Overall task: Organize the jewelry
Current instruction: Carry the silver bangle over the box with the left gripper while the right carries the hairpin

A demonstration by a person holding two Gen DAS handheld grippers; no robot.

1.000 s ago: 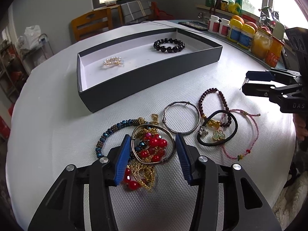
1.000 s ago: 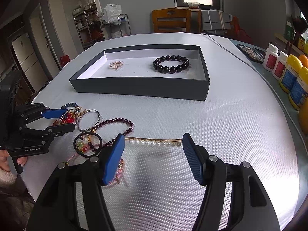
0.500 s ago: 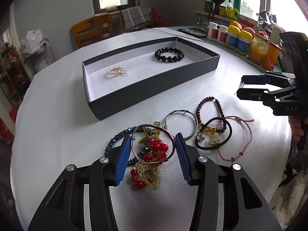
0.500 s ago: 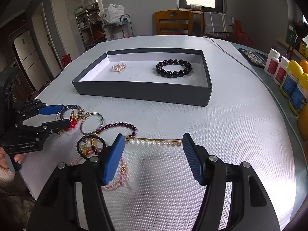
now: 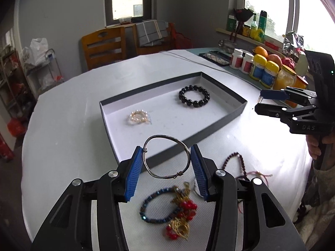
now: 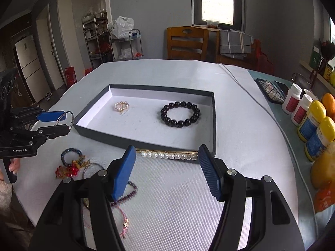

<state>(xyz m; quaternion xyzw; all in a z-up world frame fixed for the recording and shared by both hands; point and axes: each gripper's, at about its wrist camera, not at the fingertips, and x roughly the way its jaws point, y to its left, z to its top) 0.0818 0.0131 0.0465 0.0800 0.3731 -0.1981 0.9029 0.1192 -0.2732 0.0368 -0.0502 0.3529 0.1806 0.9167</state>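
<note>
My left gripper (image 5: 166,163) is shut on a silver wire bangle (image 5: 166,156) and holds it in the air just before the near wall of the dark grey tray (image 5: 178,153). The tray holds a black bead bracelet (image 5: 194,98) and a small pearl piece (image 5: 138,116). My right gripper (image 6: 167,167) is open and empty, with a pearl hair clip (image 6: 168,155) lying on the table between its fingertips, against the tray's front wall (image 6: 146,144). The left gripper with the bangle (image 6: 67,118) shows at left in the right wrist view.
On the white table lie a blue bead bracelet (image 5: 156,206), a red and gold piece (image 5: 182,215), a dark red bead bracelet (image 5: 236,161), a pink cord bracelet (image 6: 123,219). Bottles and jars (image 5: 261,69) line the right edge. A cable (image 6: 261,104) runs past the tray.
My left gripper has lifted the silver bangle off the jewelry pile and carried it up toward the tray. My right gripper has moved forward, staying open over the pearl clip.
</note>
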